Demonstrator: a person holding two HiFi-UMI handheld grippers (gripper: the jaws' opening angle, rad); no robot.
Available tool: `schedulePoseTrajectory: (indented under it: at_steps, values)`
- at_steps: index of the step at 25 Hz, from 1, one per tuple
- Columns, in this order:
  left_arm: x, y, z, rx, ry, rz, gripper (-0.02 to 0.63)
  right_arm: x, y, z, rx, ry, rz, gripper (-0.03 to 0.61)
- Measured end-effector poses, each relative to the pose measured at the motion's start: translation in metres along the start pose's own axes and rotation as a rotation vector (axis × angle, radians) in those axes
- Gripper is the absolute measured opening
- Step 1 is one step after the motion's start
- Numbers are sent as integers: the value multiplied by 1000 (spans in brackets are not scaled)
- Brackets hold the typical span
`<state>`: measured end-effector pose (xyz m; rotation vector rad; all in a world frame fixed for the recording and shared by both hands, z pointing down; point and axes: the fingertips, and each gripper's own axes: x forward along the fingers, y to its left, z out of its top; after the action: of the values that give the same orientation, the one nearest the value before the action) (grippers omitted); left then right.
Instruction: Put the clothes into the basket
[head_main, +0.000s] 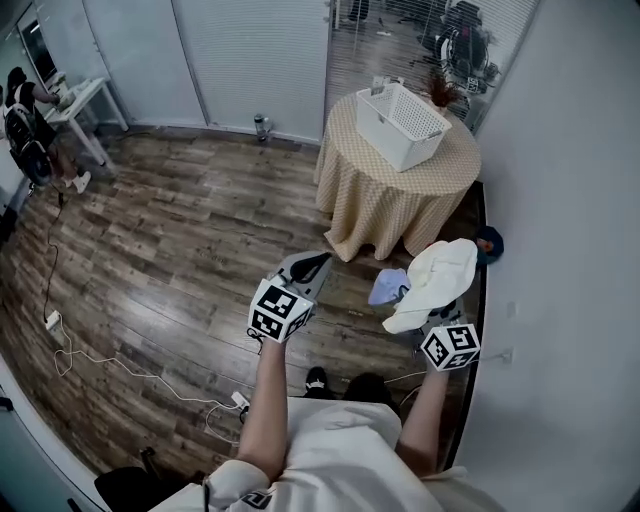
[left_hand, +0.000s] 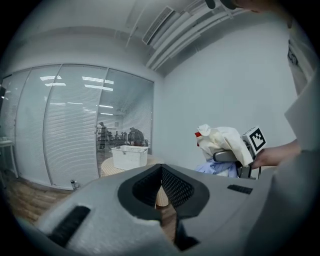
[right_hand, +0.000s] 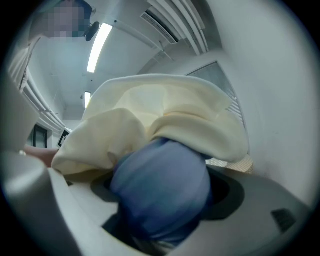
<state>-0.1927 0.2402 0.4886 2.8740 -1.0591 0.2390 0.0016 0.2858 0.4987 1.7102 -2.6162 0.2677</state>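
A white slatted basket (head_main: 403, 124) stands on a round table with a checked cloth (head_main: 385, 200), ahead of me. My right gripper (head_main: 425, 300) is shut on a bundle of clothes: a cream garment (head_main: 436, 280) draped over a pale blue one (head_main: 388, 288). In the right gripper view the blue cloth (right_hand: 162, 192) fills the jaws with the cream cloth (right_hand: 165, 115) on top. My left gripper (head_main: 313, 265) is shut and holds nothing; its view shows the basket (left_hand: 129, 156) far off and the bundle (left_hand: 222, 145) to its right.
A white wall (head_main: 570, 200) runs close along the right. Cables and a power strip (head_main: 52, 322) lie on the wood floor at left. A person (head_main: 25, 125) stands by a white desk (head_main: 85, 105) at far left. A small bottle (head_main: 262, 127) stands by the glass partition.
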Motion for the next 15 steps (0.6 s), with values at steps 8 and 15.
schedulePoseTrajectory:
  at_steps: [8,15]
  values:
    - [22,36,4,-11,-13,-14,14,36,-12,4,-59,52,-33,414]
    - [57,60,2,-1,9,-23,14,72,-41,11,-69,62,-39,414]
